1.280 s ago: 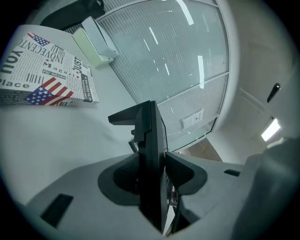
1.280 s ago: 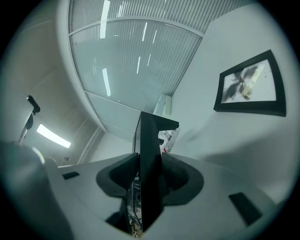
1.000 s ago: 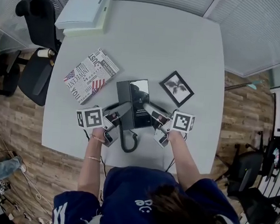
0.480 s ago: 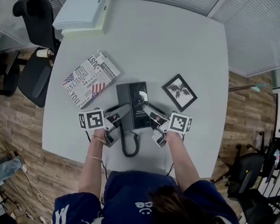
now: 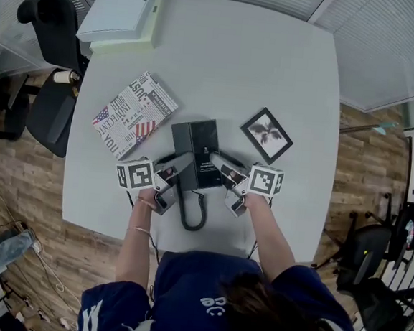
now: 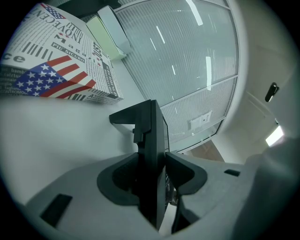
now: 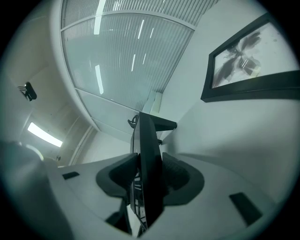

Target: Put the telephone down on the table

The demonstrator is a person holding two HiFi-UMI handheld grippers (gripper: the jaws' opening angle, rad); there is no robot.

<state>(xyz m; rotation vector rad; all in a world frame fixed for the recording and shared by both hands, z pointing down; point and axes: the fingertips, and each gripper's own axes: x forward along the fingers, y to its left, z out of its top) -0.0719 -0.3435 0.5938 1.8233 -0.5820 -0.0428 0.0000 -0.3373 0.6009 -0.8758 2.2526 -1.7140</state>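
Black desk telephone (image 5: 195, 140) is at the near middle of the bench (image 5: 273, 66), between a newspaper-print book (image 5: 134, 114) and a framed picture (image 5: 266, 135); can't tell whether its base touches yet. Left hand-held gripper (image 5: 181, 167) pinches its left edge, right hand-held gripper (image 5: 217, 160) its right edge. Probably rigid plastic with some weight. The thin smooth edges could slip and the coiled cord (image 5: 192, 214) may tug, so a two-sided hold suits it.

printed in bold capitals on the newspaper-patterned box (image 5: 133, 115): "just" at one end, "innove…" along the middle, seen closer (image 6: 56, 61) as "nove"; remaining small print too fine to read.
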